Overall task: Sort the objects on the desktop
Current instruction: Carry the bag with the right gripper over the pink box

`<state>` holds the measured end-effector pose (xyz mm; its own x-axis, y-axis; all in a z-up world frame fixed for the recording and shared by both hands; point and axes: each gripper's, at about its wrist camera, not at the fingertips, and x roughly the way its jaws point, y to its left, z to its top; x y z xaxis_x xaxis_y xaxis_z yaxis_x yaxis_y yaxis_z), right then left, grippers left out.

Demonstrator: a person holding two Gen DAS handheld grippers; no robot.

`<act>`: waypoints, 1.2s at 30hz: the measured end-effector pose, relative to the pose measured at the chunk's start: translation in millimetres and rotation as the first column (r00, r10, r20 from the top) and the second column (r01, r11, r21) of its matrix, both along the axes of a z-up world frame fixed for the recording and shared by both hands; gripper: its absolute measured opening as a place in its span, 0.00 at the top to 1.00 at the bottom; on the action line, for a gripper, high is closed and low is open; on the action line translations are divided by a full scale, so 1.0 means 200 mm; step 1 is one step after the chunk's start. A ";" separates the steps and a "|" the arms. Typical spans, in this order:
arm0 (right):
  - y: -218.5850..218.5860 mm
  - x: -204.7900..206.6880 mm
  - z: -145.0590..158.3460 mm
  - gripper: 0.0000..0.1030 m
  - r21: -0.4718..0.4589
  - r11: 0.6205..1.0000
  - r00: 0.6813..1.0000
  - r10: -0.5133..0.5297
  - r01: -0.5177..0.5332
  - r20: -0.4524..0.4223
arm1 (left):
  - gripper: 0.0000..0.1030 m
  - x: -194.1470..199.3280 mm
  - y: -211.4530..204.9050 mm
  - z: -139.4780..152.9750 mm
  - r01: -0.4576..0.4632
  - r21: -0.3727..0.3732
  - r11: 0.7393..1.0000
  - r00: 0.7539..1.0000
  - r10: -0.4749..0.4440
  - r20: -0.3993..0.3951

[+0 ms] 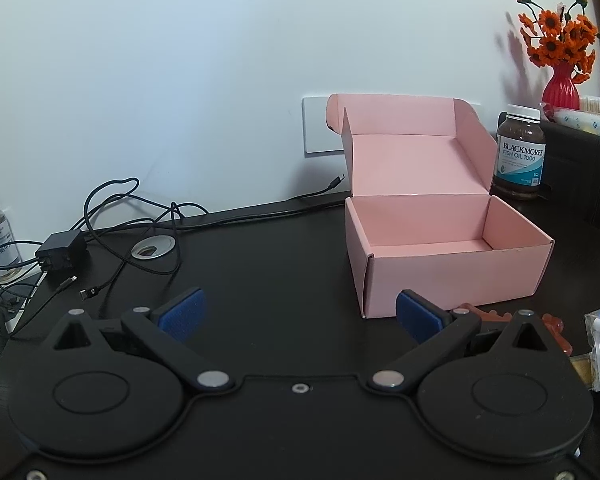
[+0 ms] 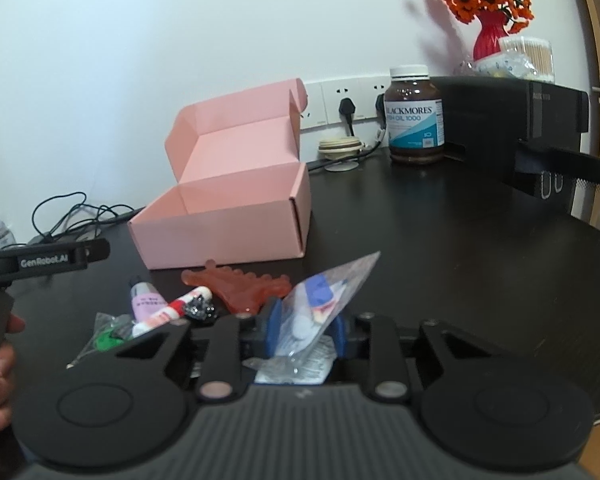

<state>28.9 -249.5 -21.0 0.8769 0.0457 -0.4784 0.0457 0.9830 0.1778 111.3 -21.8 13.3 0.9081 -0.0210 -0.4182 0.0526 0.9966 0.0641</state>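
A: Where's the pink box point(image 1: 440, 240)?
B: Ahead and right of my left gripper point(image 1: 300, 316), jaws wide apart, nothing between.
A: And the right gripper point(image 2: 306, 330)?
B: Clamped on 1 clear plastic packet point(image 2: 320, 304), poking up between the pads.

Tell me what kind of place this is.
Likely a home desk or study corner: dark desk against a wall with wall sockets, tangled charger cables, a fish oil bottle and a vase of orange flowers.
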 end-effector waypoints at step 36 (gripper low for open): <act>0.06 0.15 0.21 0.89 -0.128 0.988 0.993 0.094 -0.085 0.069 | 0.00 0.01 0.01 0.00 -0.008 -0.014 1.000 1.000 0.008 -0.012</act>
